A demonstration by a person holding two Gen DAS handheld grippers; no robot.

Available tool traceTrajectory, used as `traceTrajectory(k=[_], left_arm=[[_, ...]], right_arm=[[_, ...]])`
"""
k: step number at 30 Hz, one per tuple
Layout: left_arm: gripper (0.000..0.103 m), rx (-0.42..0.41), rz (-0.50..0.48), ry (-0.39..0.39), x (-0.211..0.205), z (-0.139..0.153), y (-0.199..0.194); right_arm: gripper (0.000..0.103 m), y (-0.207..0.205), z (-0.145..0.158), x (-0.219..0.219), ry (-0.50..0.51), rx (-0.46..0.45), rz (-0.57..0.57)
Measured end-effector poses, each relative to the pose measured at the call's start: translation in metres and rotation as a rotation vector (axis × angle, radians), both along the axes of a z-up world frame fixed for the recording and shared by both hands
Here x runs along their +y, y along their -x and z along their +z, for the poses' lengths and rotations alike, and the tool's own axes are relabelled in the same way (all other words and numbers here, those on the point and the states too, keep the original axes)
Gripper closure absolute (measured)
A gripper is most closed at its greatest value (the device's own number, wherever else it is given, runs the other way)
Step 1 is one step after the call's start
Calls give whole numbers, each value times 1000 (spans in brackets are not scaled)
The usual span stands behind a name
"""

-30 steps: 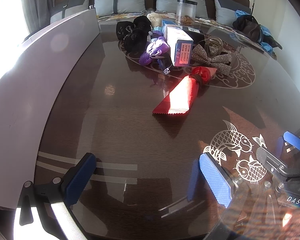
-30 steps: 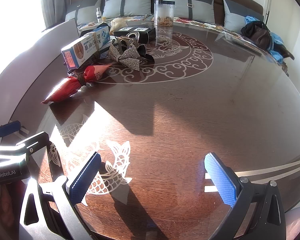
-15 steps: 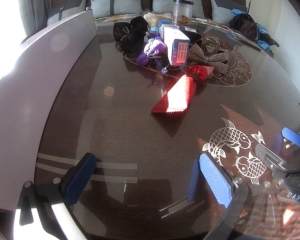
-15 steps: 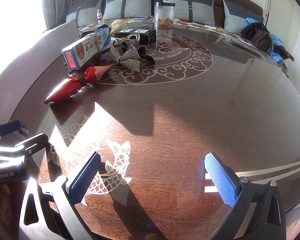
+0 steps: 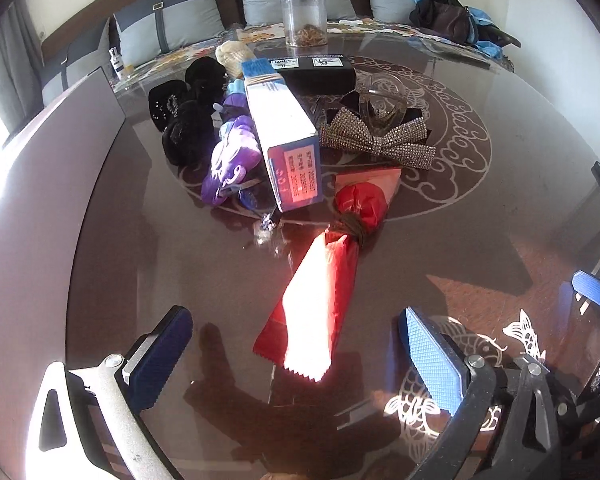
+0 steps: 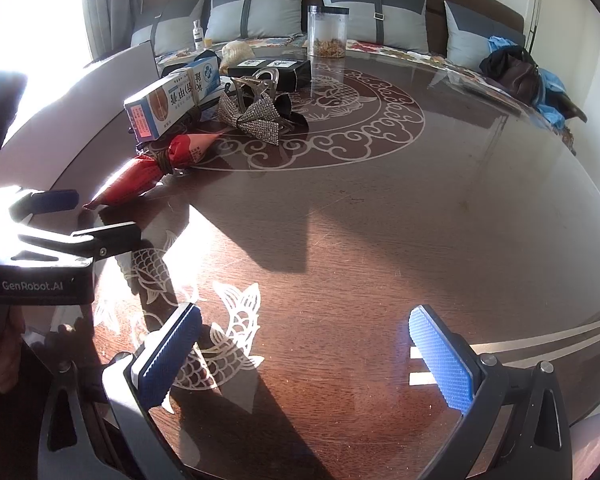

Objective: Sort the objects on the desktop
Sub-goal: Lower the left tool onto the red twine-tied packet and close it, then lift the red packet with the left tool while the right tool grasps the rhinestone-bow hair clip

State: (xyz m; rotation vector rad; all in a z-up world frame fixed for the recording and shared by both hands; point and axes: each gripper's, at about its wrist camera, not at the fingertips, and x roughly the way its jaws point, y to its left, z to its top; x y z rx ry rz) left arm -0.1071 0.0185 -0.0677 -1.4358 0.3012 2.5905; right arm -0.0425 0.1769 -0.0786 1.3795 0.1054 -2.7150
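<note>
A red snack bag (image 5: 320, 296) tied with a band lies on the dark round table (image 5: 140, 260), just ahead of my open, empty left gripper (image 5: 296, 352). Behind it stand a blue-and-white box (image 5: 282, 132), a purple plush toy (image 5: 230, 156), black fabric pieces (image 5: 188, 120), a rhinestone bow (image 5: 376, 140) and a clear hair claw (image 5: 380, 100). My right gripper (image 6: 304, 356) is open and empty over the fish inlay. In the right wrist view the red bag (image 6: 148, 172), box (image 6: 172, 100) and bow (image 6: 256, 116) lie far left, with the left gripper (image 6: 56, 220) beside them.
A black case (image 5: 312, 70), a clear jar (image 5: 304, 18) and a small bottle (image 5: 117, 62) stand at the far edge. A grey chair back (image 5: 40, 160) borders the table on the left. Cushions line the bench behind; a dark bag (image 6: 516, 72) lies at the right.
My left gripper has moved forward toward the pile, so the red bag now lies close between the open fingers. The right gripper has shifted only slightly.
</note>
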Motion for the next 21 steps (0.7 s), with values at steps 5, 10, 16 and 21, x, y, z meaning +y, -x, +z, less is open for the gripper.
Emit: traceTrajectory(k=[5, 10, 16, 21], left_arm=[[24, -29, -32, -95, 8, 2, 19], [80, 0, -20, -91, 2, 7, 5], [80, -25, 68, -118, -43, 8, -45], [77, -41, 134, -156, -66, 9, -52]], right_arm=[[0, 0, 0, 0, 0, -1, 0], [0, 0, -1, 1, 0, -5, 0], [0, 0, -1, 1, 0, -6, 1], [0, 2, -1, 0, 1, -18, -3]])
